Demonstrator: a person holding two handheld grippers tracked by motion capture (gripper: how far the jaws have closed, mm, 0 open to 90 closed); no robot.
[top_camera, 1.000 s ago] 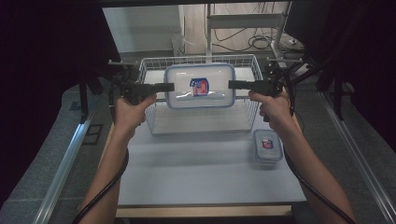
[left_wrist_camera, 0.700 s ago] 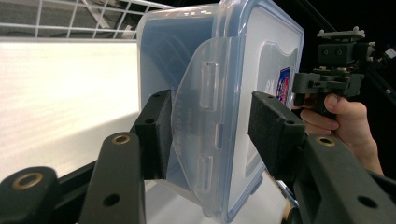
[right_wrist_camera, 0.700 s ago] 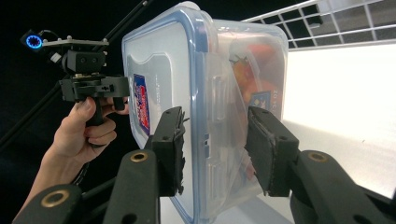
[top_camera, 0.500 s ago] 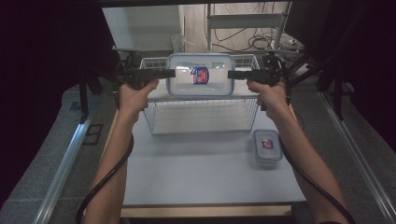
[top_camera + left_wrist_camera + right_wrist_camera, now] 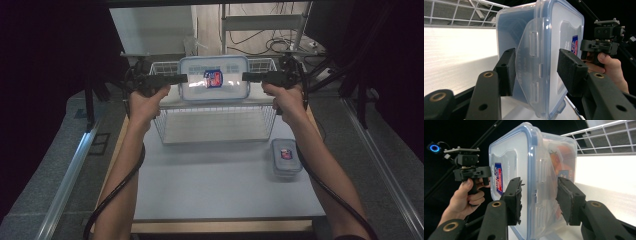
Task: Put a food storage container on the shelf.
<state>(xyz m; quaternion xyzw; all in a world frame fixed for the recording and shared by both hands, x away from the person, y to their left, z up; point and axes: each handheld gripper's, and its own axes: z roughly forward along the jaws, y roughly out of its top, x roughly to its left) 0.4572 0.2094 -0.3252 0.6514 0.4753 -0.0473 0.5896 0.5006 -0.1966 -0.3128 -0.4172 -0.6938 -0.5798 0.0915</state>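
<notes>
Clear plastic container (image 5: 214, 79), blue-rimmed lid, red-and-blue label on the lid. Contents hard to make out: through the wall in the right gripper view an orange mass and a small blue tag show, their nature uncertain. Lower corners cut off in both gripper views.

Position: held off the surface between the two claws, above the back part of the wire basket (image 5: 215, 120), lid facing the high camera. Long axis runs left to right across the high view, one short end toward each claw.

Left claw (image 5: 181, 78): set on the container's left short end, one pad against the base side, the other pad standing slightly off the lid in the left gripper view; whether it presses cannot be told. Right claw (image 5: 248, 76): jaws astride the right short end, which sits between the pads; they have just been opening a little, and firm contact cannot be confirmed.

Second, smaller lidded container (image 5: 286, 157) rests near the right edge of the tabletop (image 5: 220, 185).

Surface: pale grey tabletop with a wooden front edge. Room: dark surroundings, grey floor, cables and metal frames behind the basket.
</notes>
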